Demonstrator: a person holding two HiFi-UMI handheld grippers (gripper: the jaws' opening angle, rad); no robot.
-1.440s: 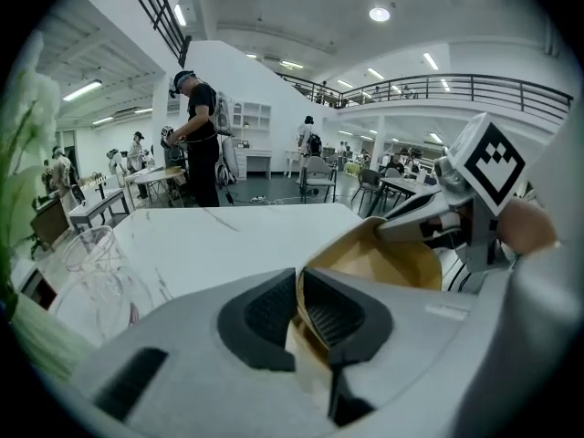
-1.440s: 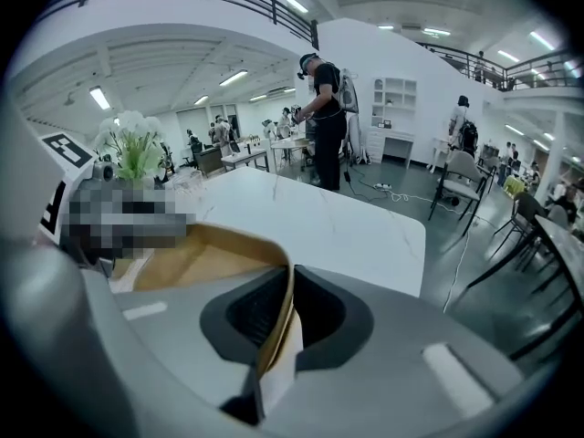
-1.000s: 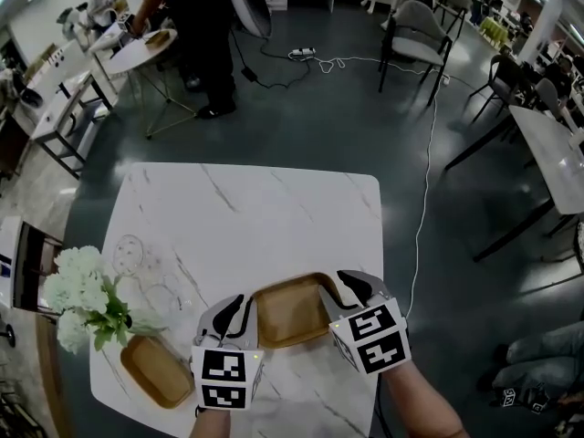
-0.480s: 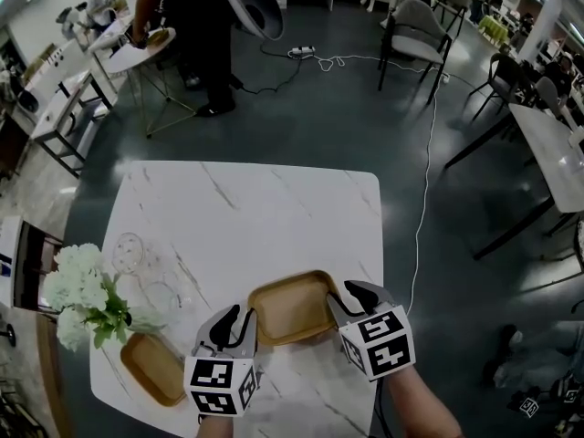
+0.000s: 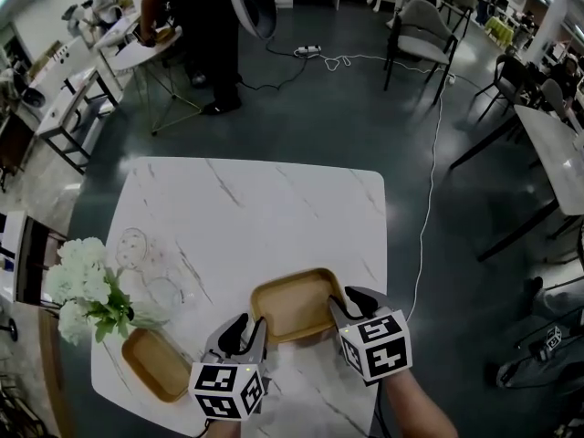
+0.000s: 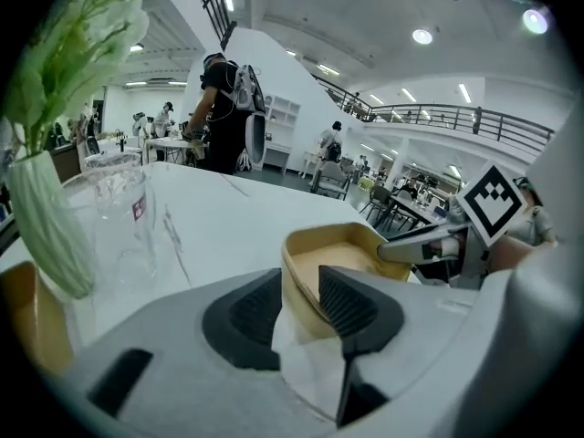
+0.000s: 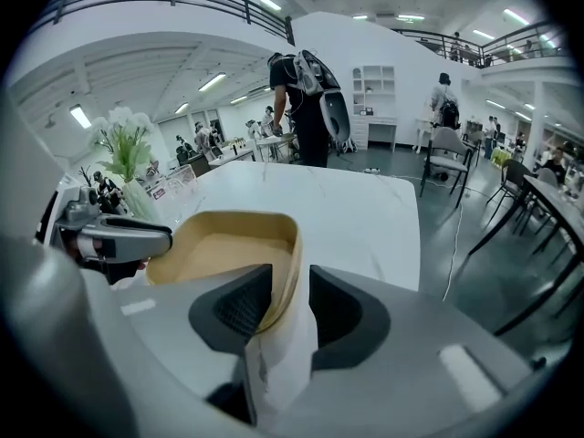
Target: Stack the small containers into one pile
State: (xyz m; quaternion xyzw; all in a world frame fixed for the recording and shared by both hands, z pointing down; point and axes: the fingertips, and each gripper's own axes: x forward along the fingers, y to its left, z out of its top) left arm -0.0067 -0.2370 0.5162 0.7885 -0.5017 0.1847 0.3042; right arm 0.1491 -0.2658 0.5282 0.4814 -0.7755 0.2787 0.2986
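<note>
Nearest the viewer, the left gripper (image 5: 245,334) sits at the near-left corner of a large tan rectangular container with rounded corners (image 5: 294,307). Its jaws are opening, and the container's rim stands between them with a gap at the outer pad (image 6: 245,308).

Level with it on the right, the right gripper (image 5: 341,305) has its jaws drawn narrow around the container's right rim. They appear to pinch the thin wall, though the outer pad's contact is hard to confirm.

The large container lies flat on the near part of a white marble-patterned table (image 5: 246,208), between the two grippers.

To the near left, well apart from it, lies a smaller tan rectangular container (image 5: 155,365). Just beyond that stands a glass vase of white flowers (image 5: 87,290) at the table's left edge, with clear drinking glasses (image 5: 132,246) beside it.

Far beyond the table, a person in dark clothes (image 5: 205,35) stands on the grey floor.
</note>
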